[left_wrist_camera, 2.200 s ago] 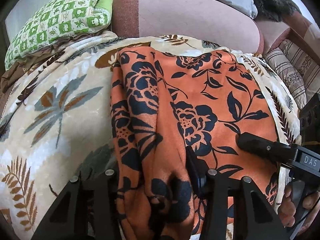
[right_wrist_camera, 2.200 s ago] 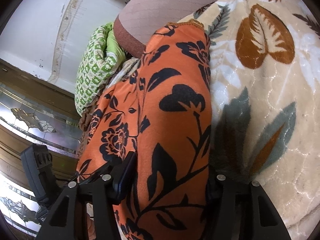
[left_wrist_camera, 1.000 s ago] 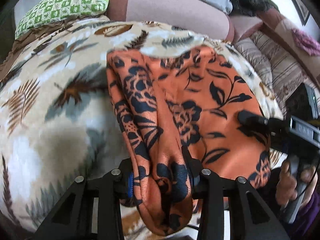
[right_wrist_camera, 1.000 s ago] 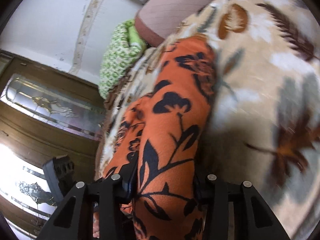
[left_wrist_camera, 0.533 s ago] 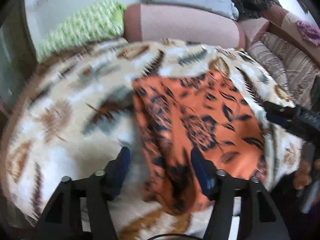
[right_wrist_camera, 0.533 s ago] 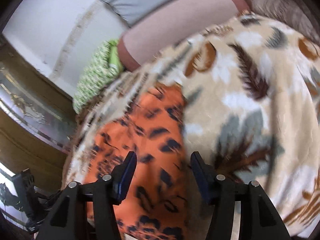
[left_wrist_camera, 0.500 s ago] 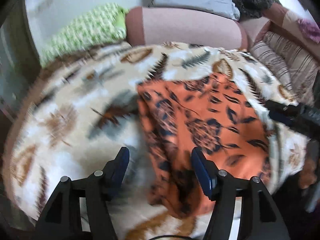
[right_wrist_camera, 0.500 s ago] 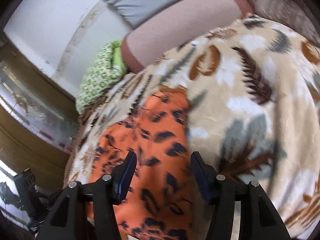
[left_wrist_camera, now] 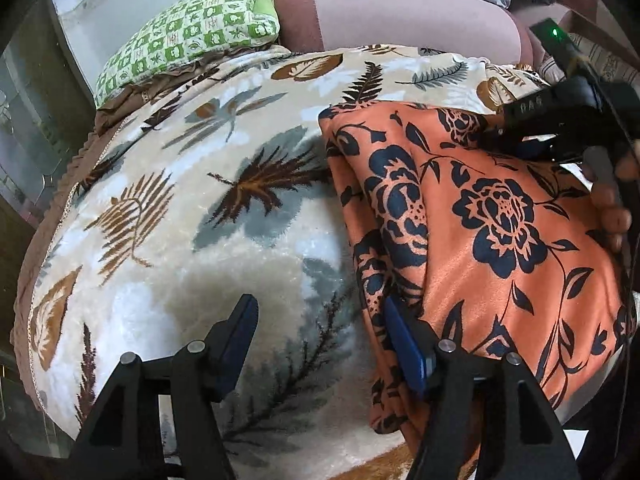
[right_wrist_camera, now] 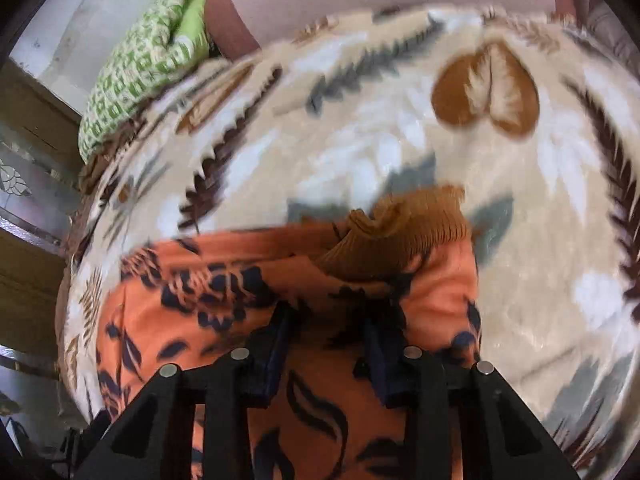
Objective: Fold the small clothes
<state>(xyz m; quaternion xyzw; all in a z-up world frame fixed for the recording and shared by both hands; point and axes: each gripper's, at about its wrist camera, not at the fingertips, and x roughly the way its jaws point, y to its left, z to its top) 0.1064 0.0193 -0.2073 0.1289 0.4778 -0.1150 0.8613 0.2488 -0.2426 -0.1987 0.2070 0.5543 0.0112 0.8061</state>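
Released, orange garment (left_wrist_camera: pixel 500 216) lies beside open left claw (left_wrist_camera: pixel 316 340); right claw (right_wrist_camera: pixel 324 344) closing over it.

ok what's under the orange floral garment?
The orange floral garment lies on a cream leaf-print blanket, bare to its left and beyond it. Whatever sits beneath the cloth itself is covered. A ribbed brown band shows at its far edge.

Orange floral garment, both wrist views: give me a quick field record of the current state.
garment: orange floral garment, folded lengthwise, lying on the leaf-print blanket
ribbed cuff: brown ribbed cuff at the garment's far end
left hand-held gripper: open, over bare blanket beside the garment's left edge
right hand-held gripper: jaws just closing, orange fabric between them; grip unclear in blur
background: green checked pillow, pink cushion
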